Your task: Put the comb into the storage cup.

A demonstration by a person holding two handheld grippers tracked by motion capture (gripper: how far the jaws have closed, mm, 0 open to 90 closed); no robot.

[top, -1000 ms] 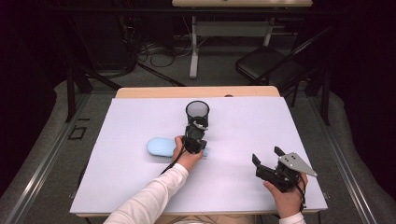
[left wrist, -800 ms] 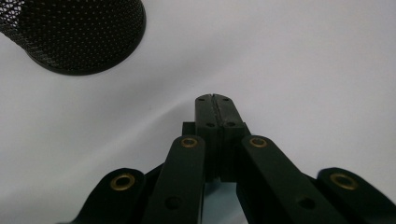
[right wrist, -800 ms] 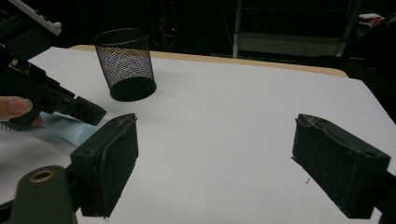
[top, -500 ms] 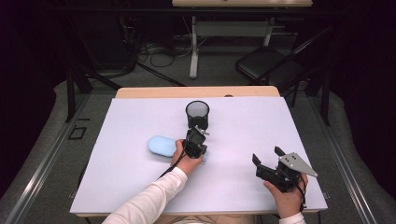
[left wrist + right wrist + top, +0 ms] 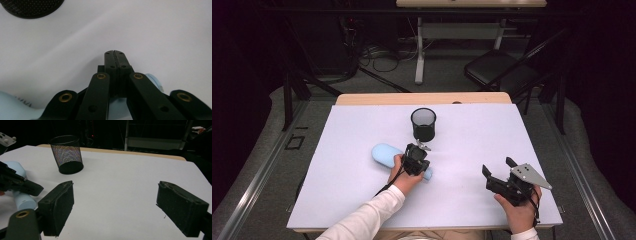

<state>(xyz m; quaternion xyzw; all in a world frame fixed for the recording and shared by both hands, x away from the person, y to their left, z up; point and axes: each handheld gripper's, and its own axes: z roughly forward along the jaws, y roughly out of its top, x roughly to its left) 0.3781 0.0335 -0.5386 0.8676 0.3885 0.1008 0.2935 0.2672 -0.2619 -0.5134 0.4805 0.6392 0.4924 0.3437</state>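
Dark room w/ desk legs, cables, folding chair behind; white table [image 5: 362, 200] w/ wood far edge.

Task thing: pale-blue case [image 5: 384, 154], soft rounded oblong, matte, lying flat just near-left of mesh cup [image 5: 423, 124]. Seen as blue lump under left gripper in left gripper view [image 5: 15, 110]; as rounded blue tube at far left in right gripper view [image 5: 21, 200]. Faint grey lettering on case edge, too blurred to read. No legible brand or label anywhere.

Cup: black wire mesh, round, upright, open top; base darker, solid.

Left gripper [image 5: 416, 160] over right end of case, just near side of cup; tongs pressed together, pads meeting w/ nothing between, tips above bare table. Can't tell whether body touches case.

Right gripper [image 5: 498, 172] well right of cup & nearer the person, held in hand; tongs wide apart, pads empty, aimed toward cup across bare table.
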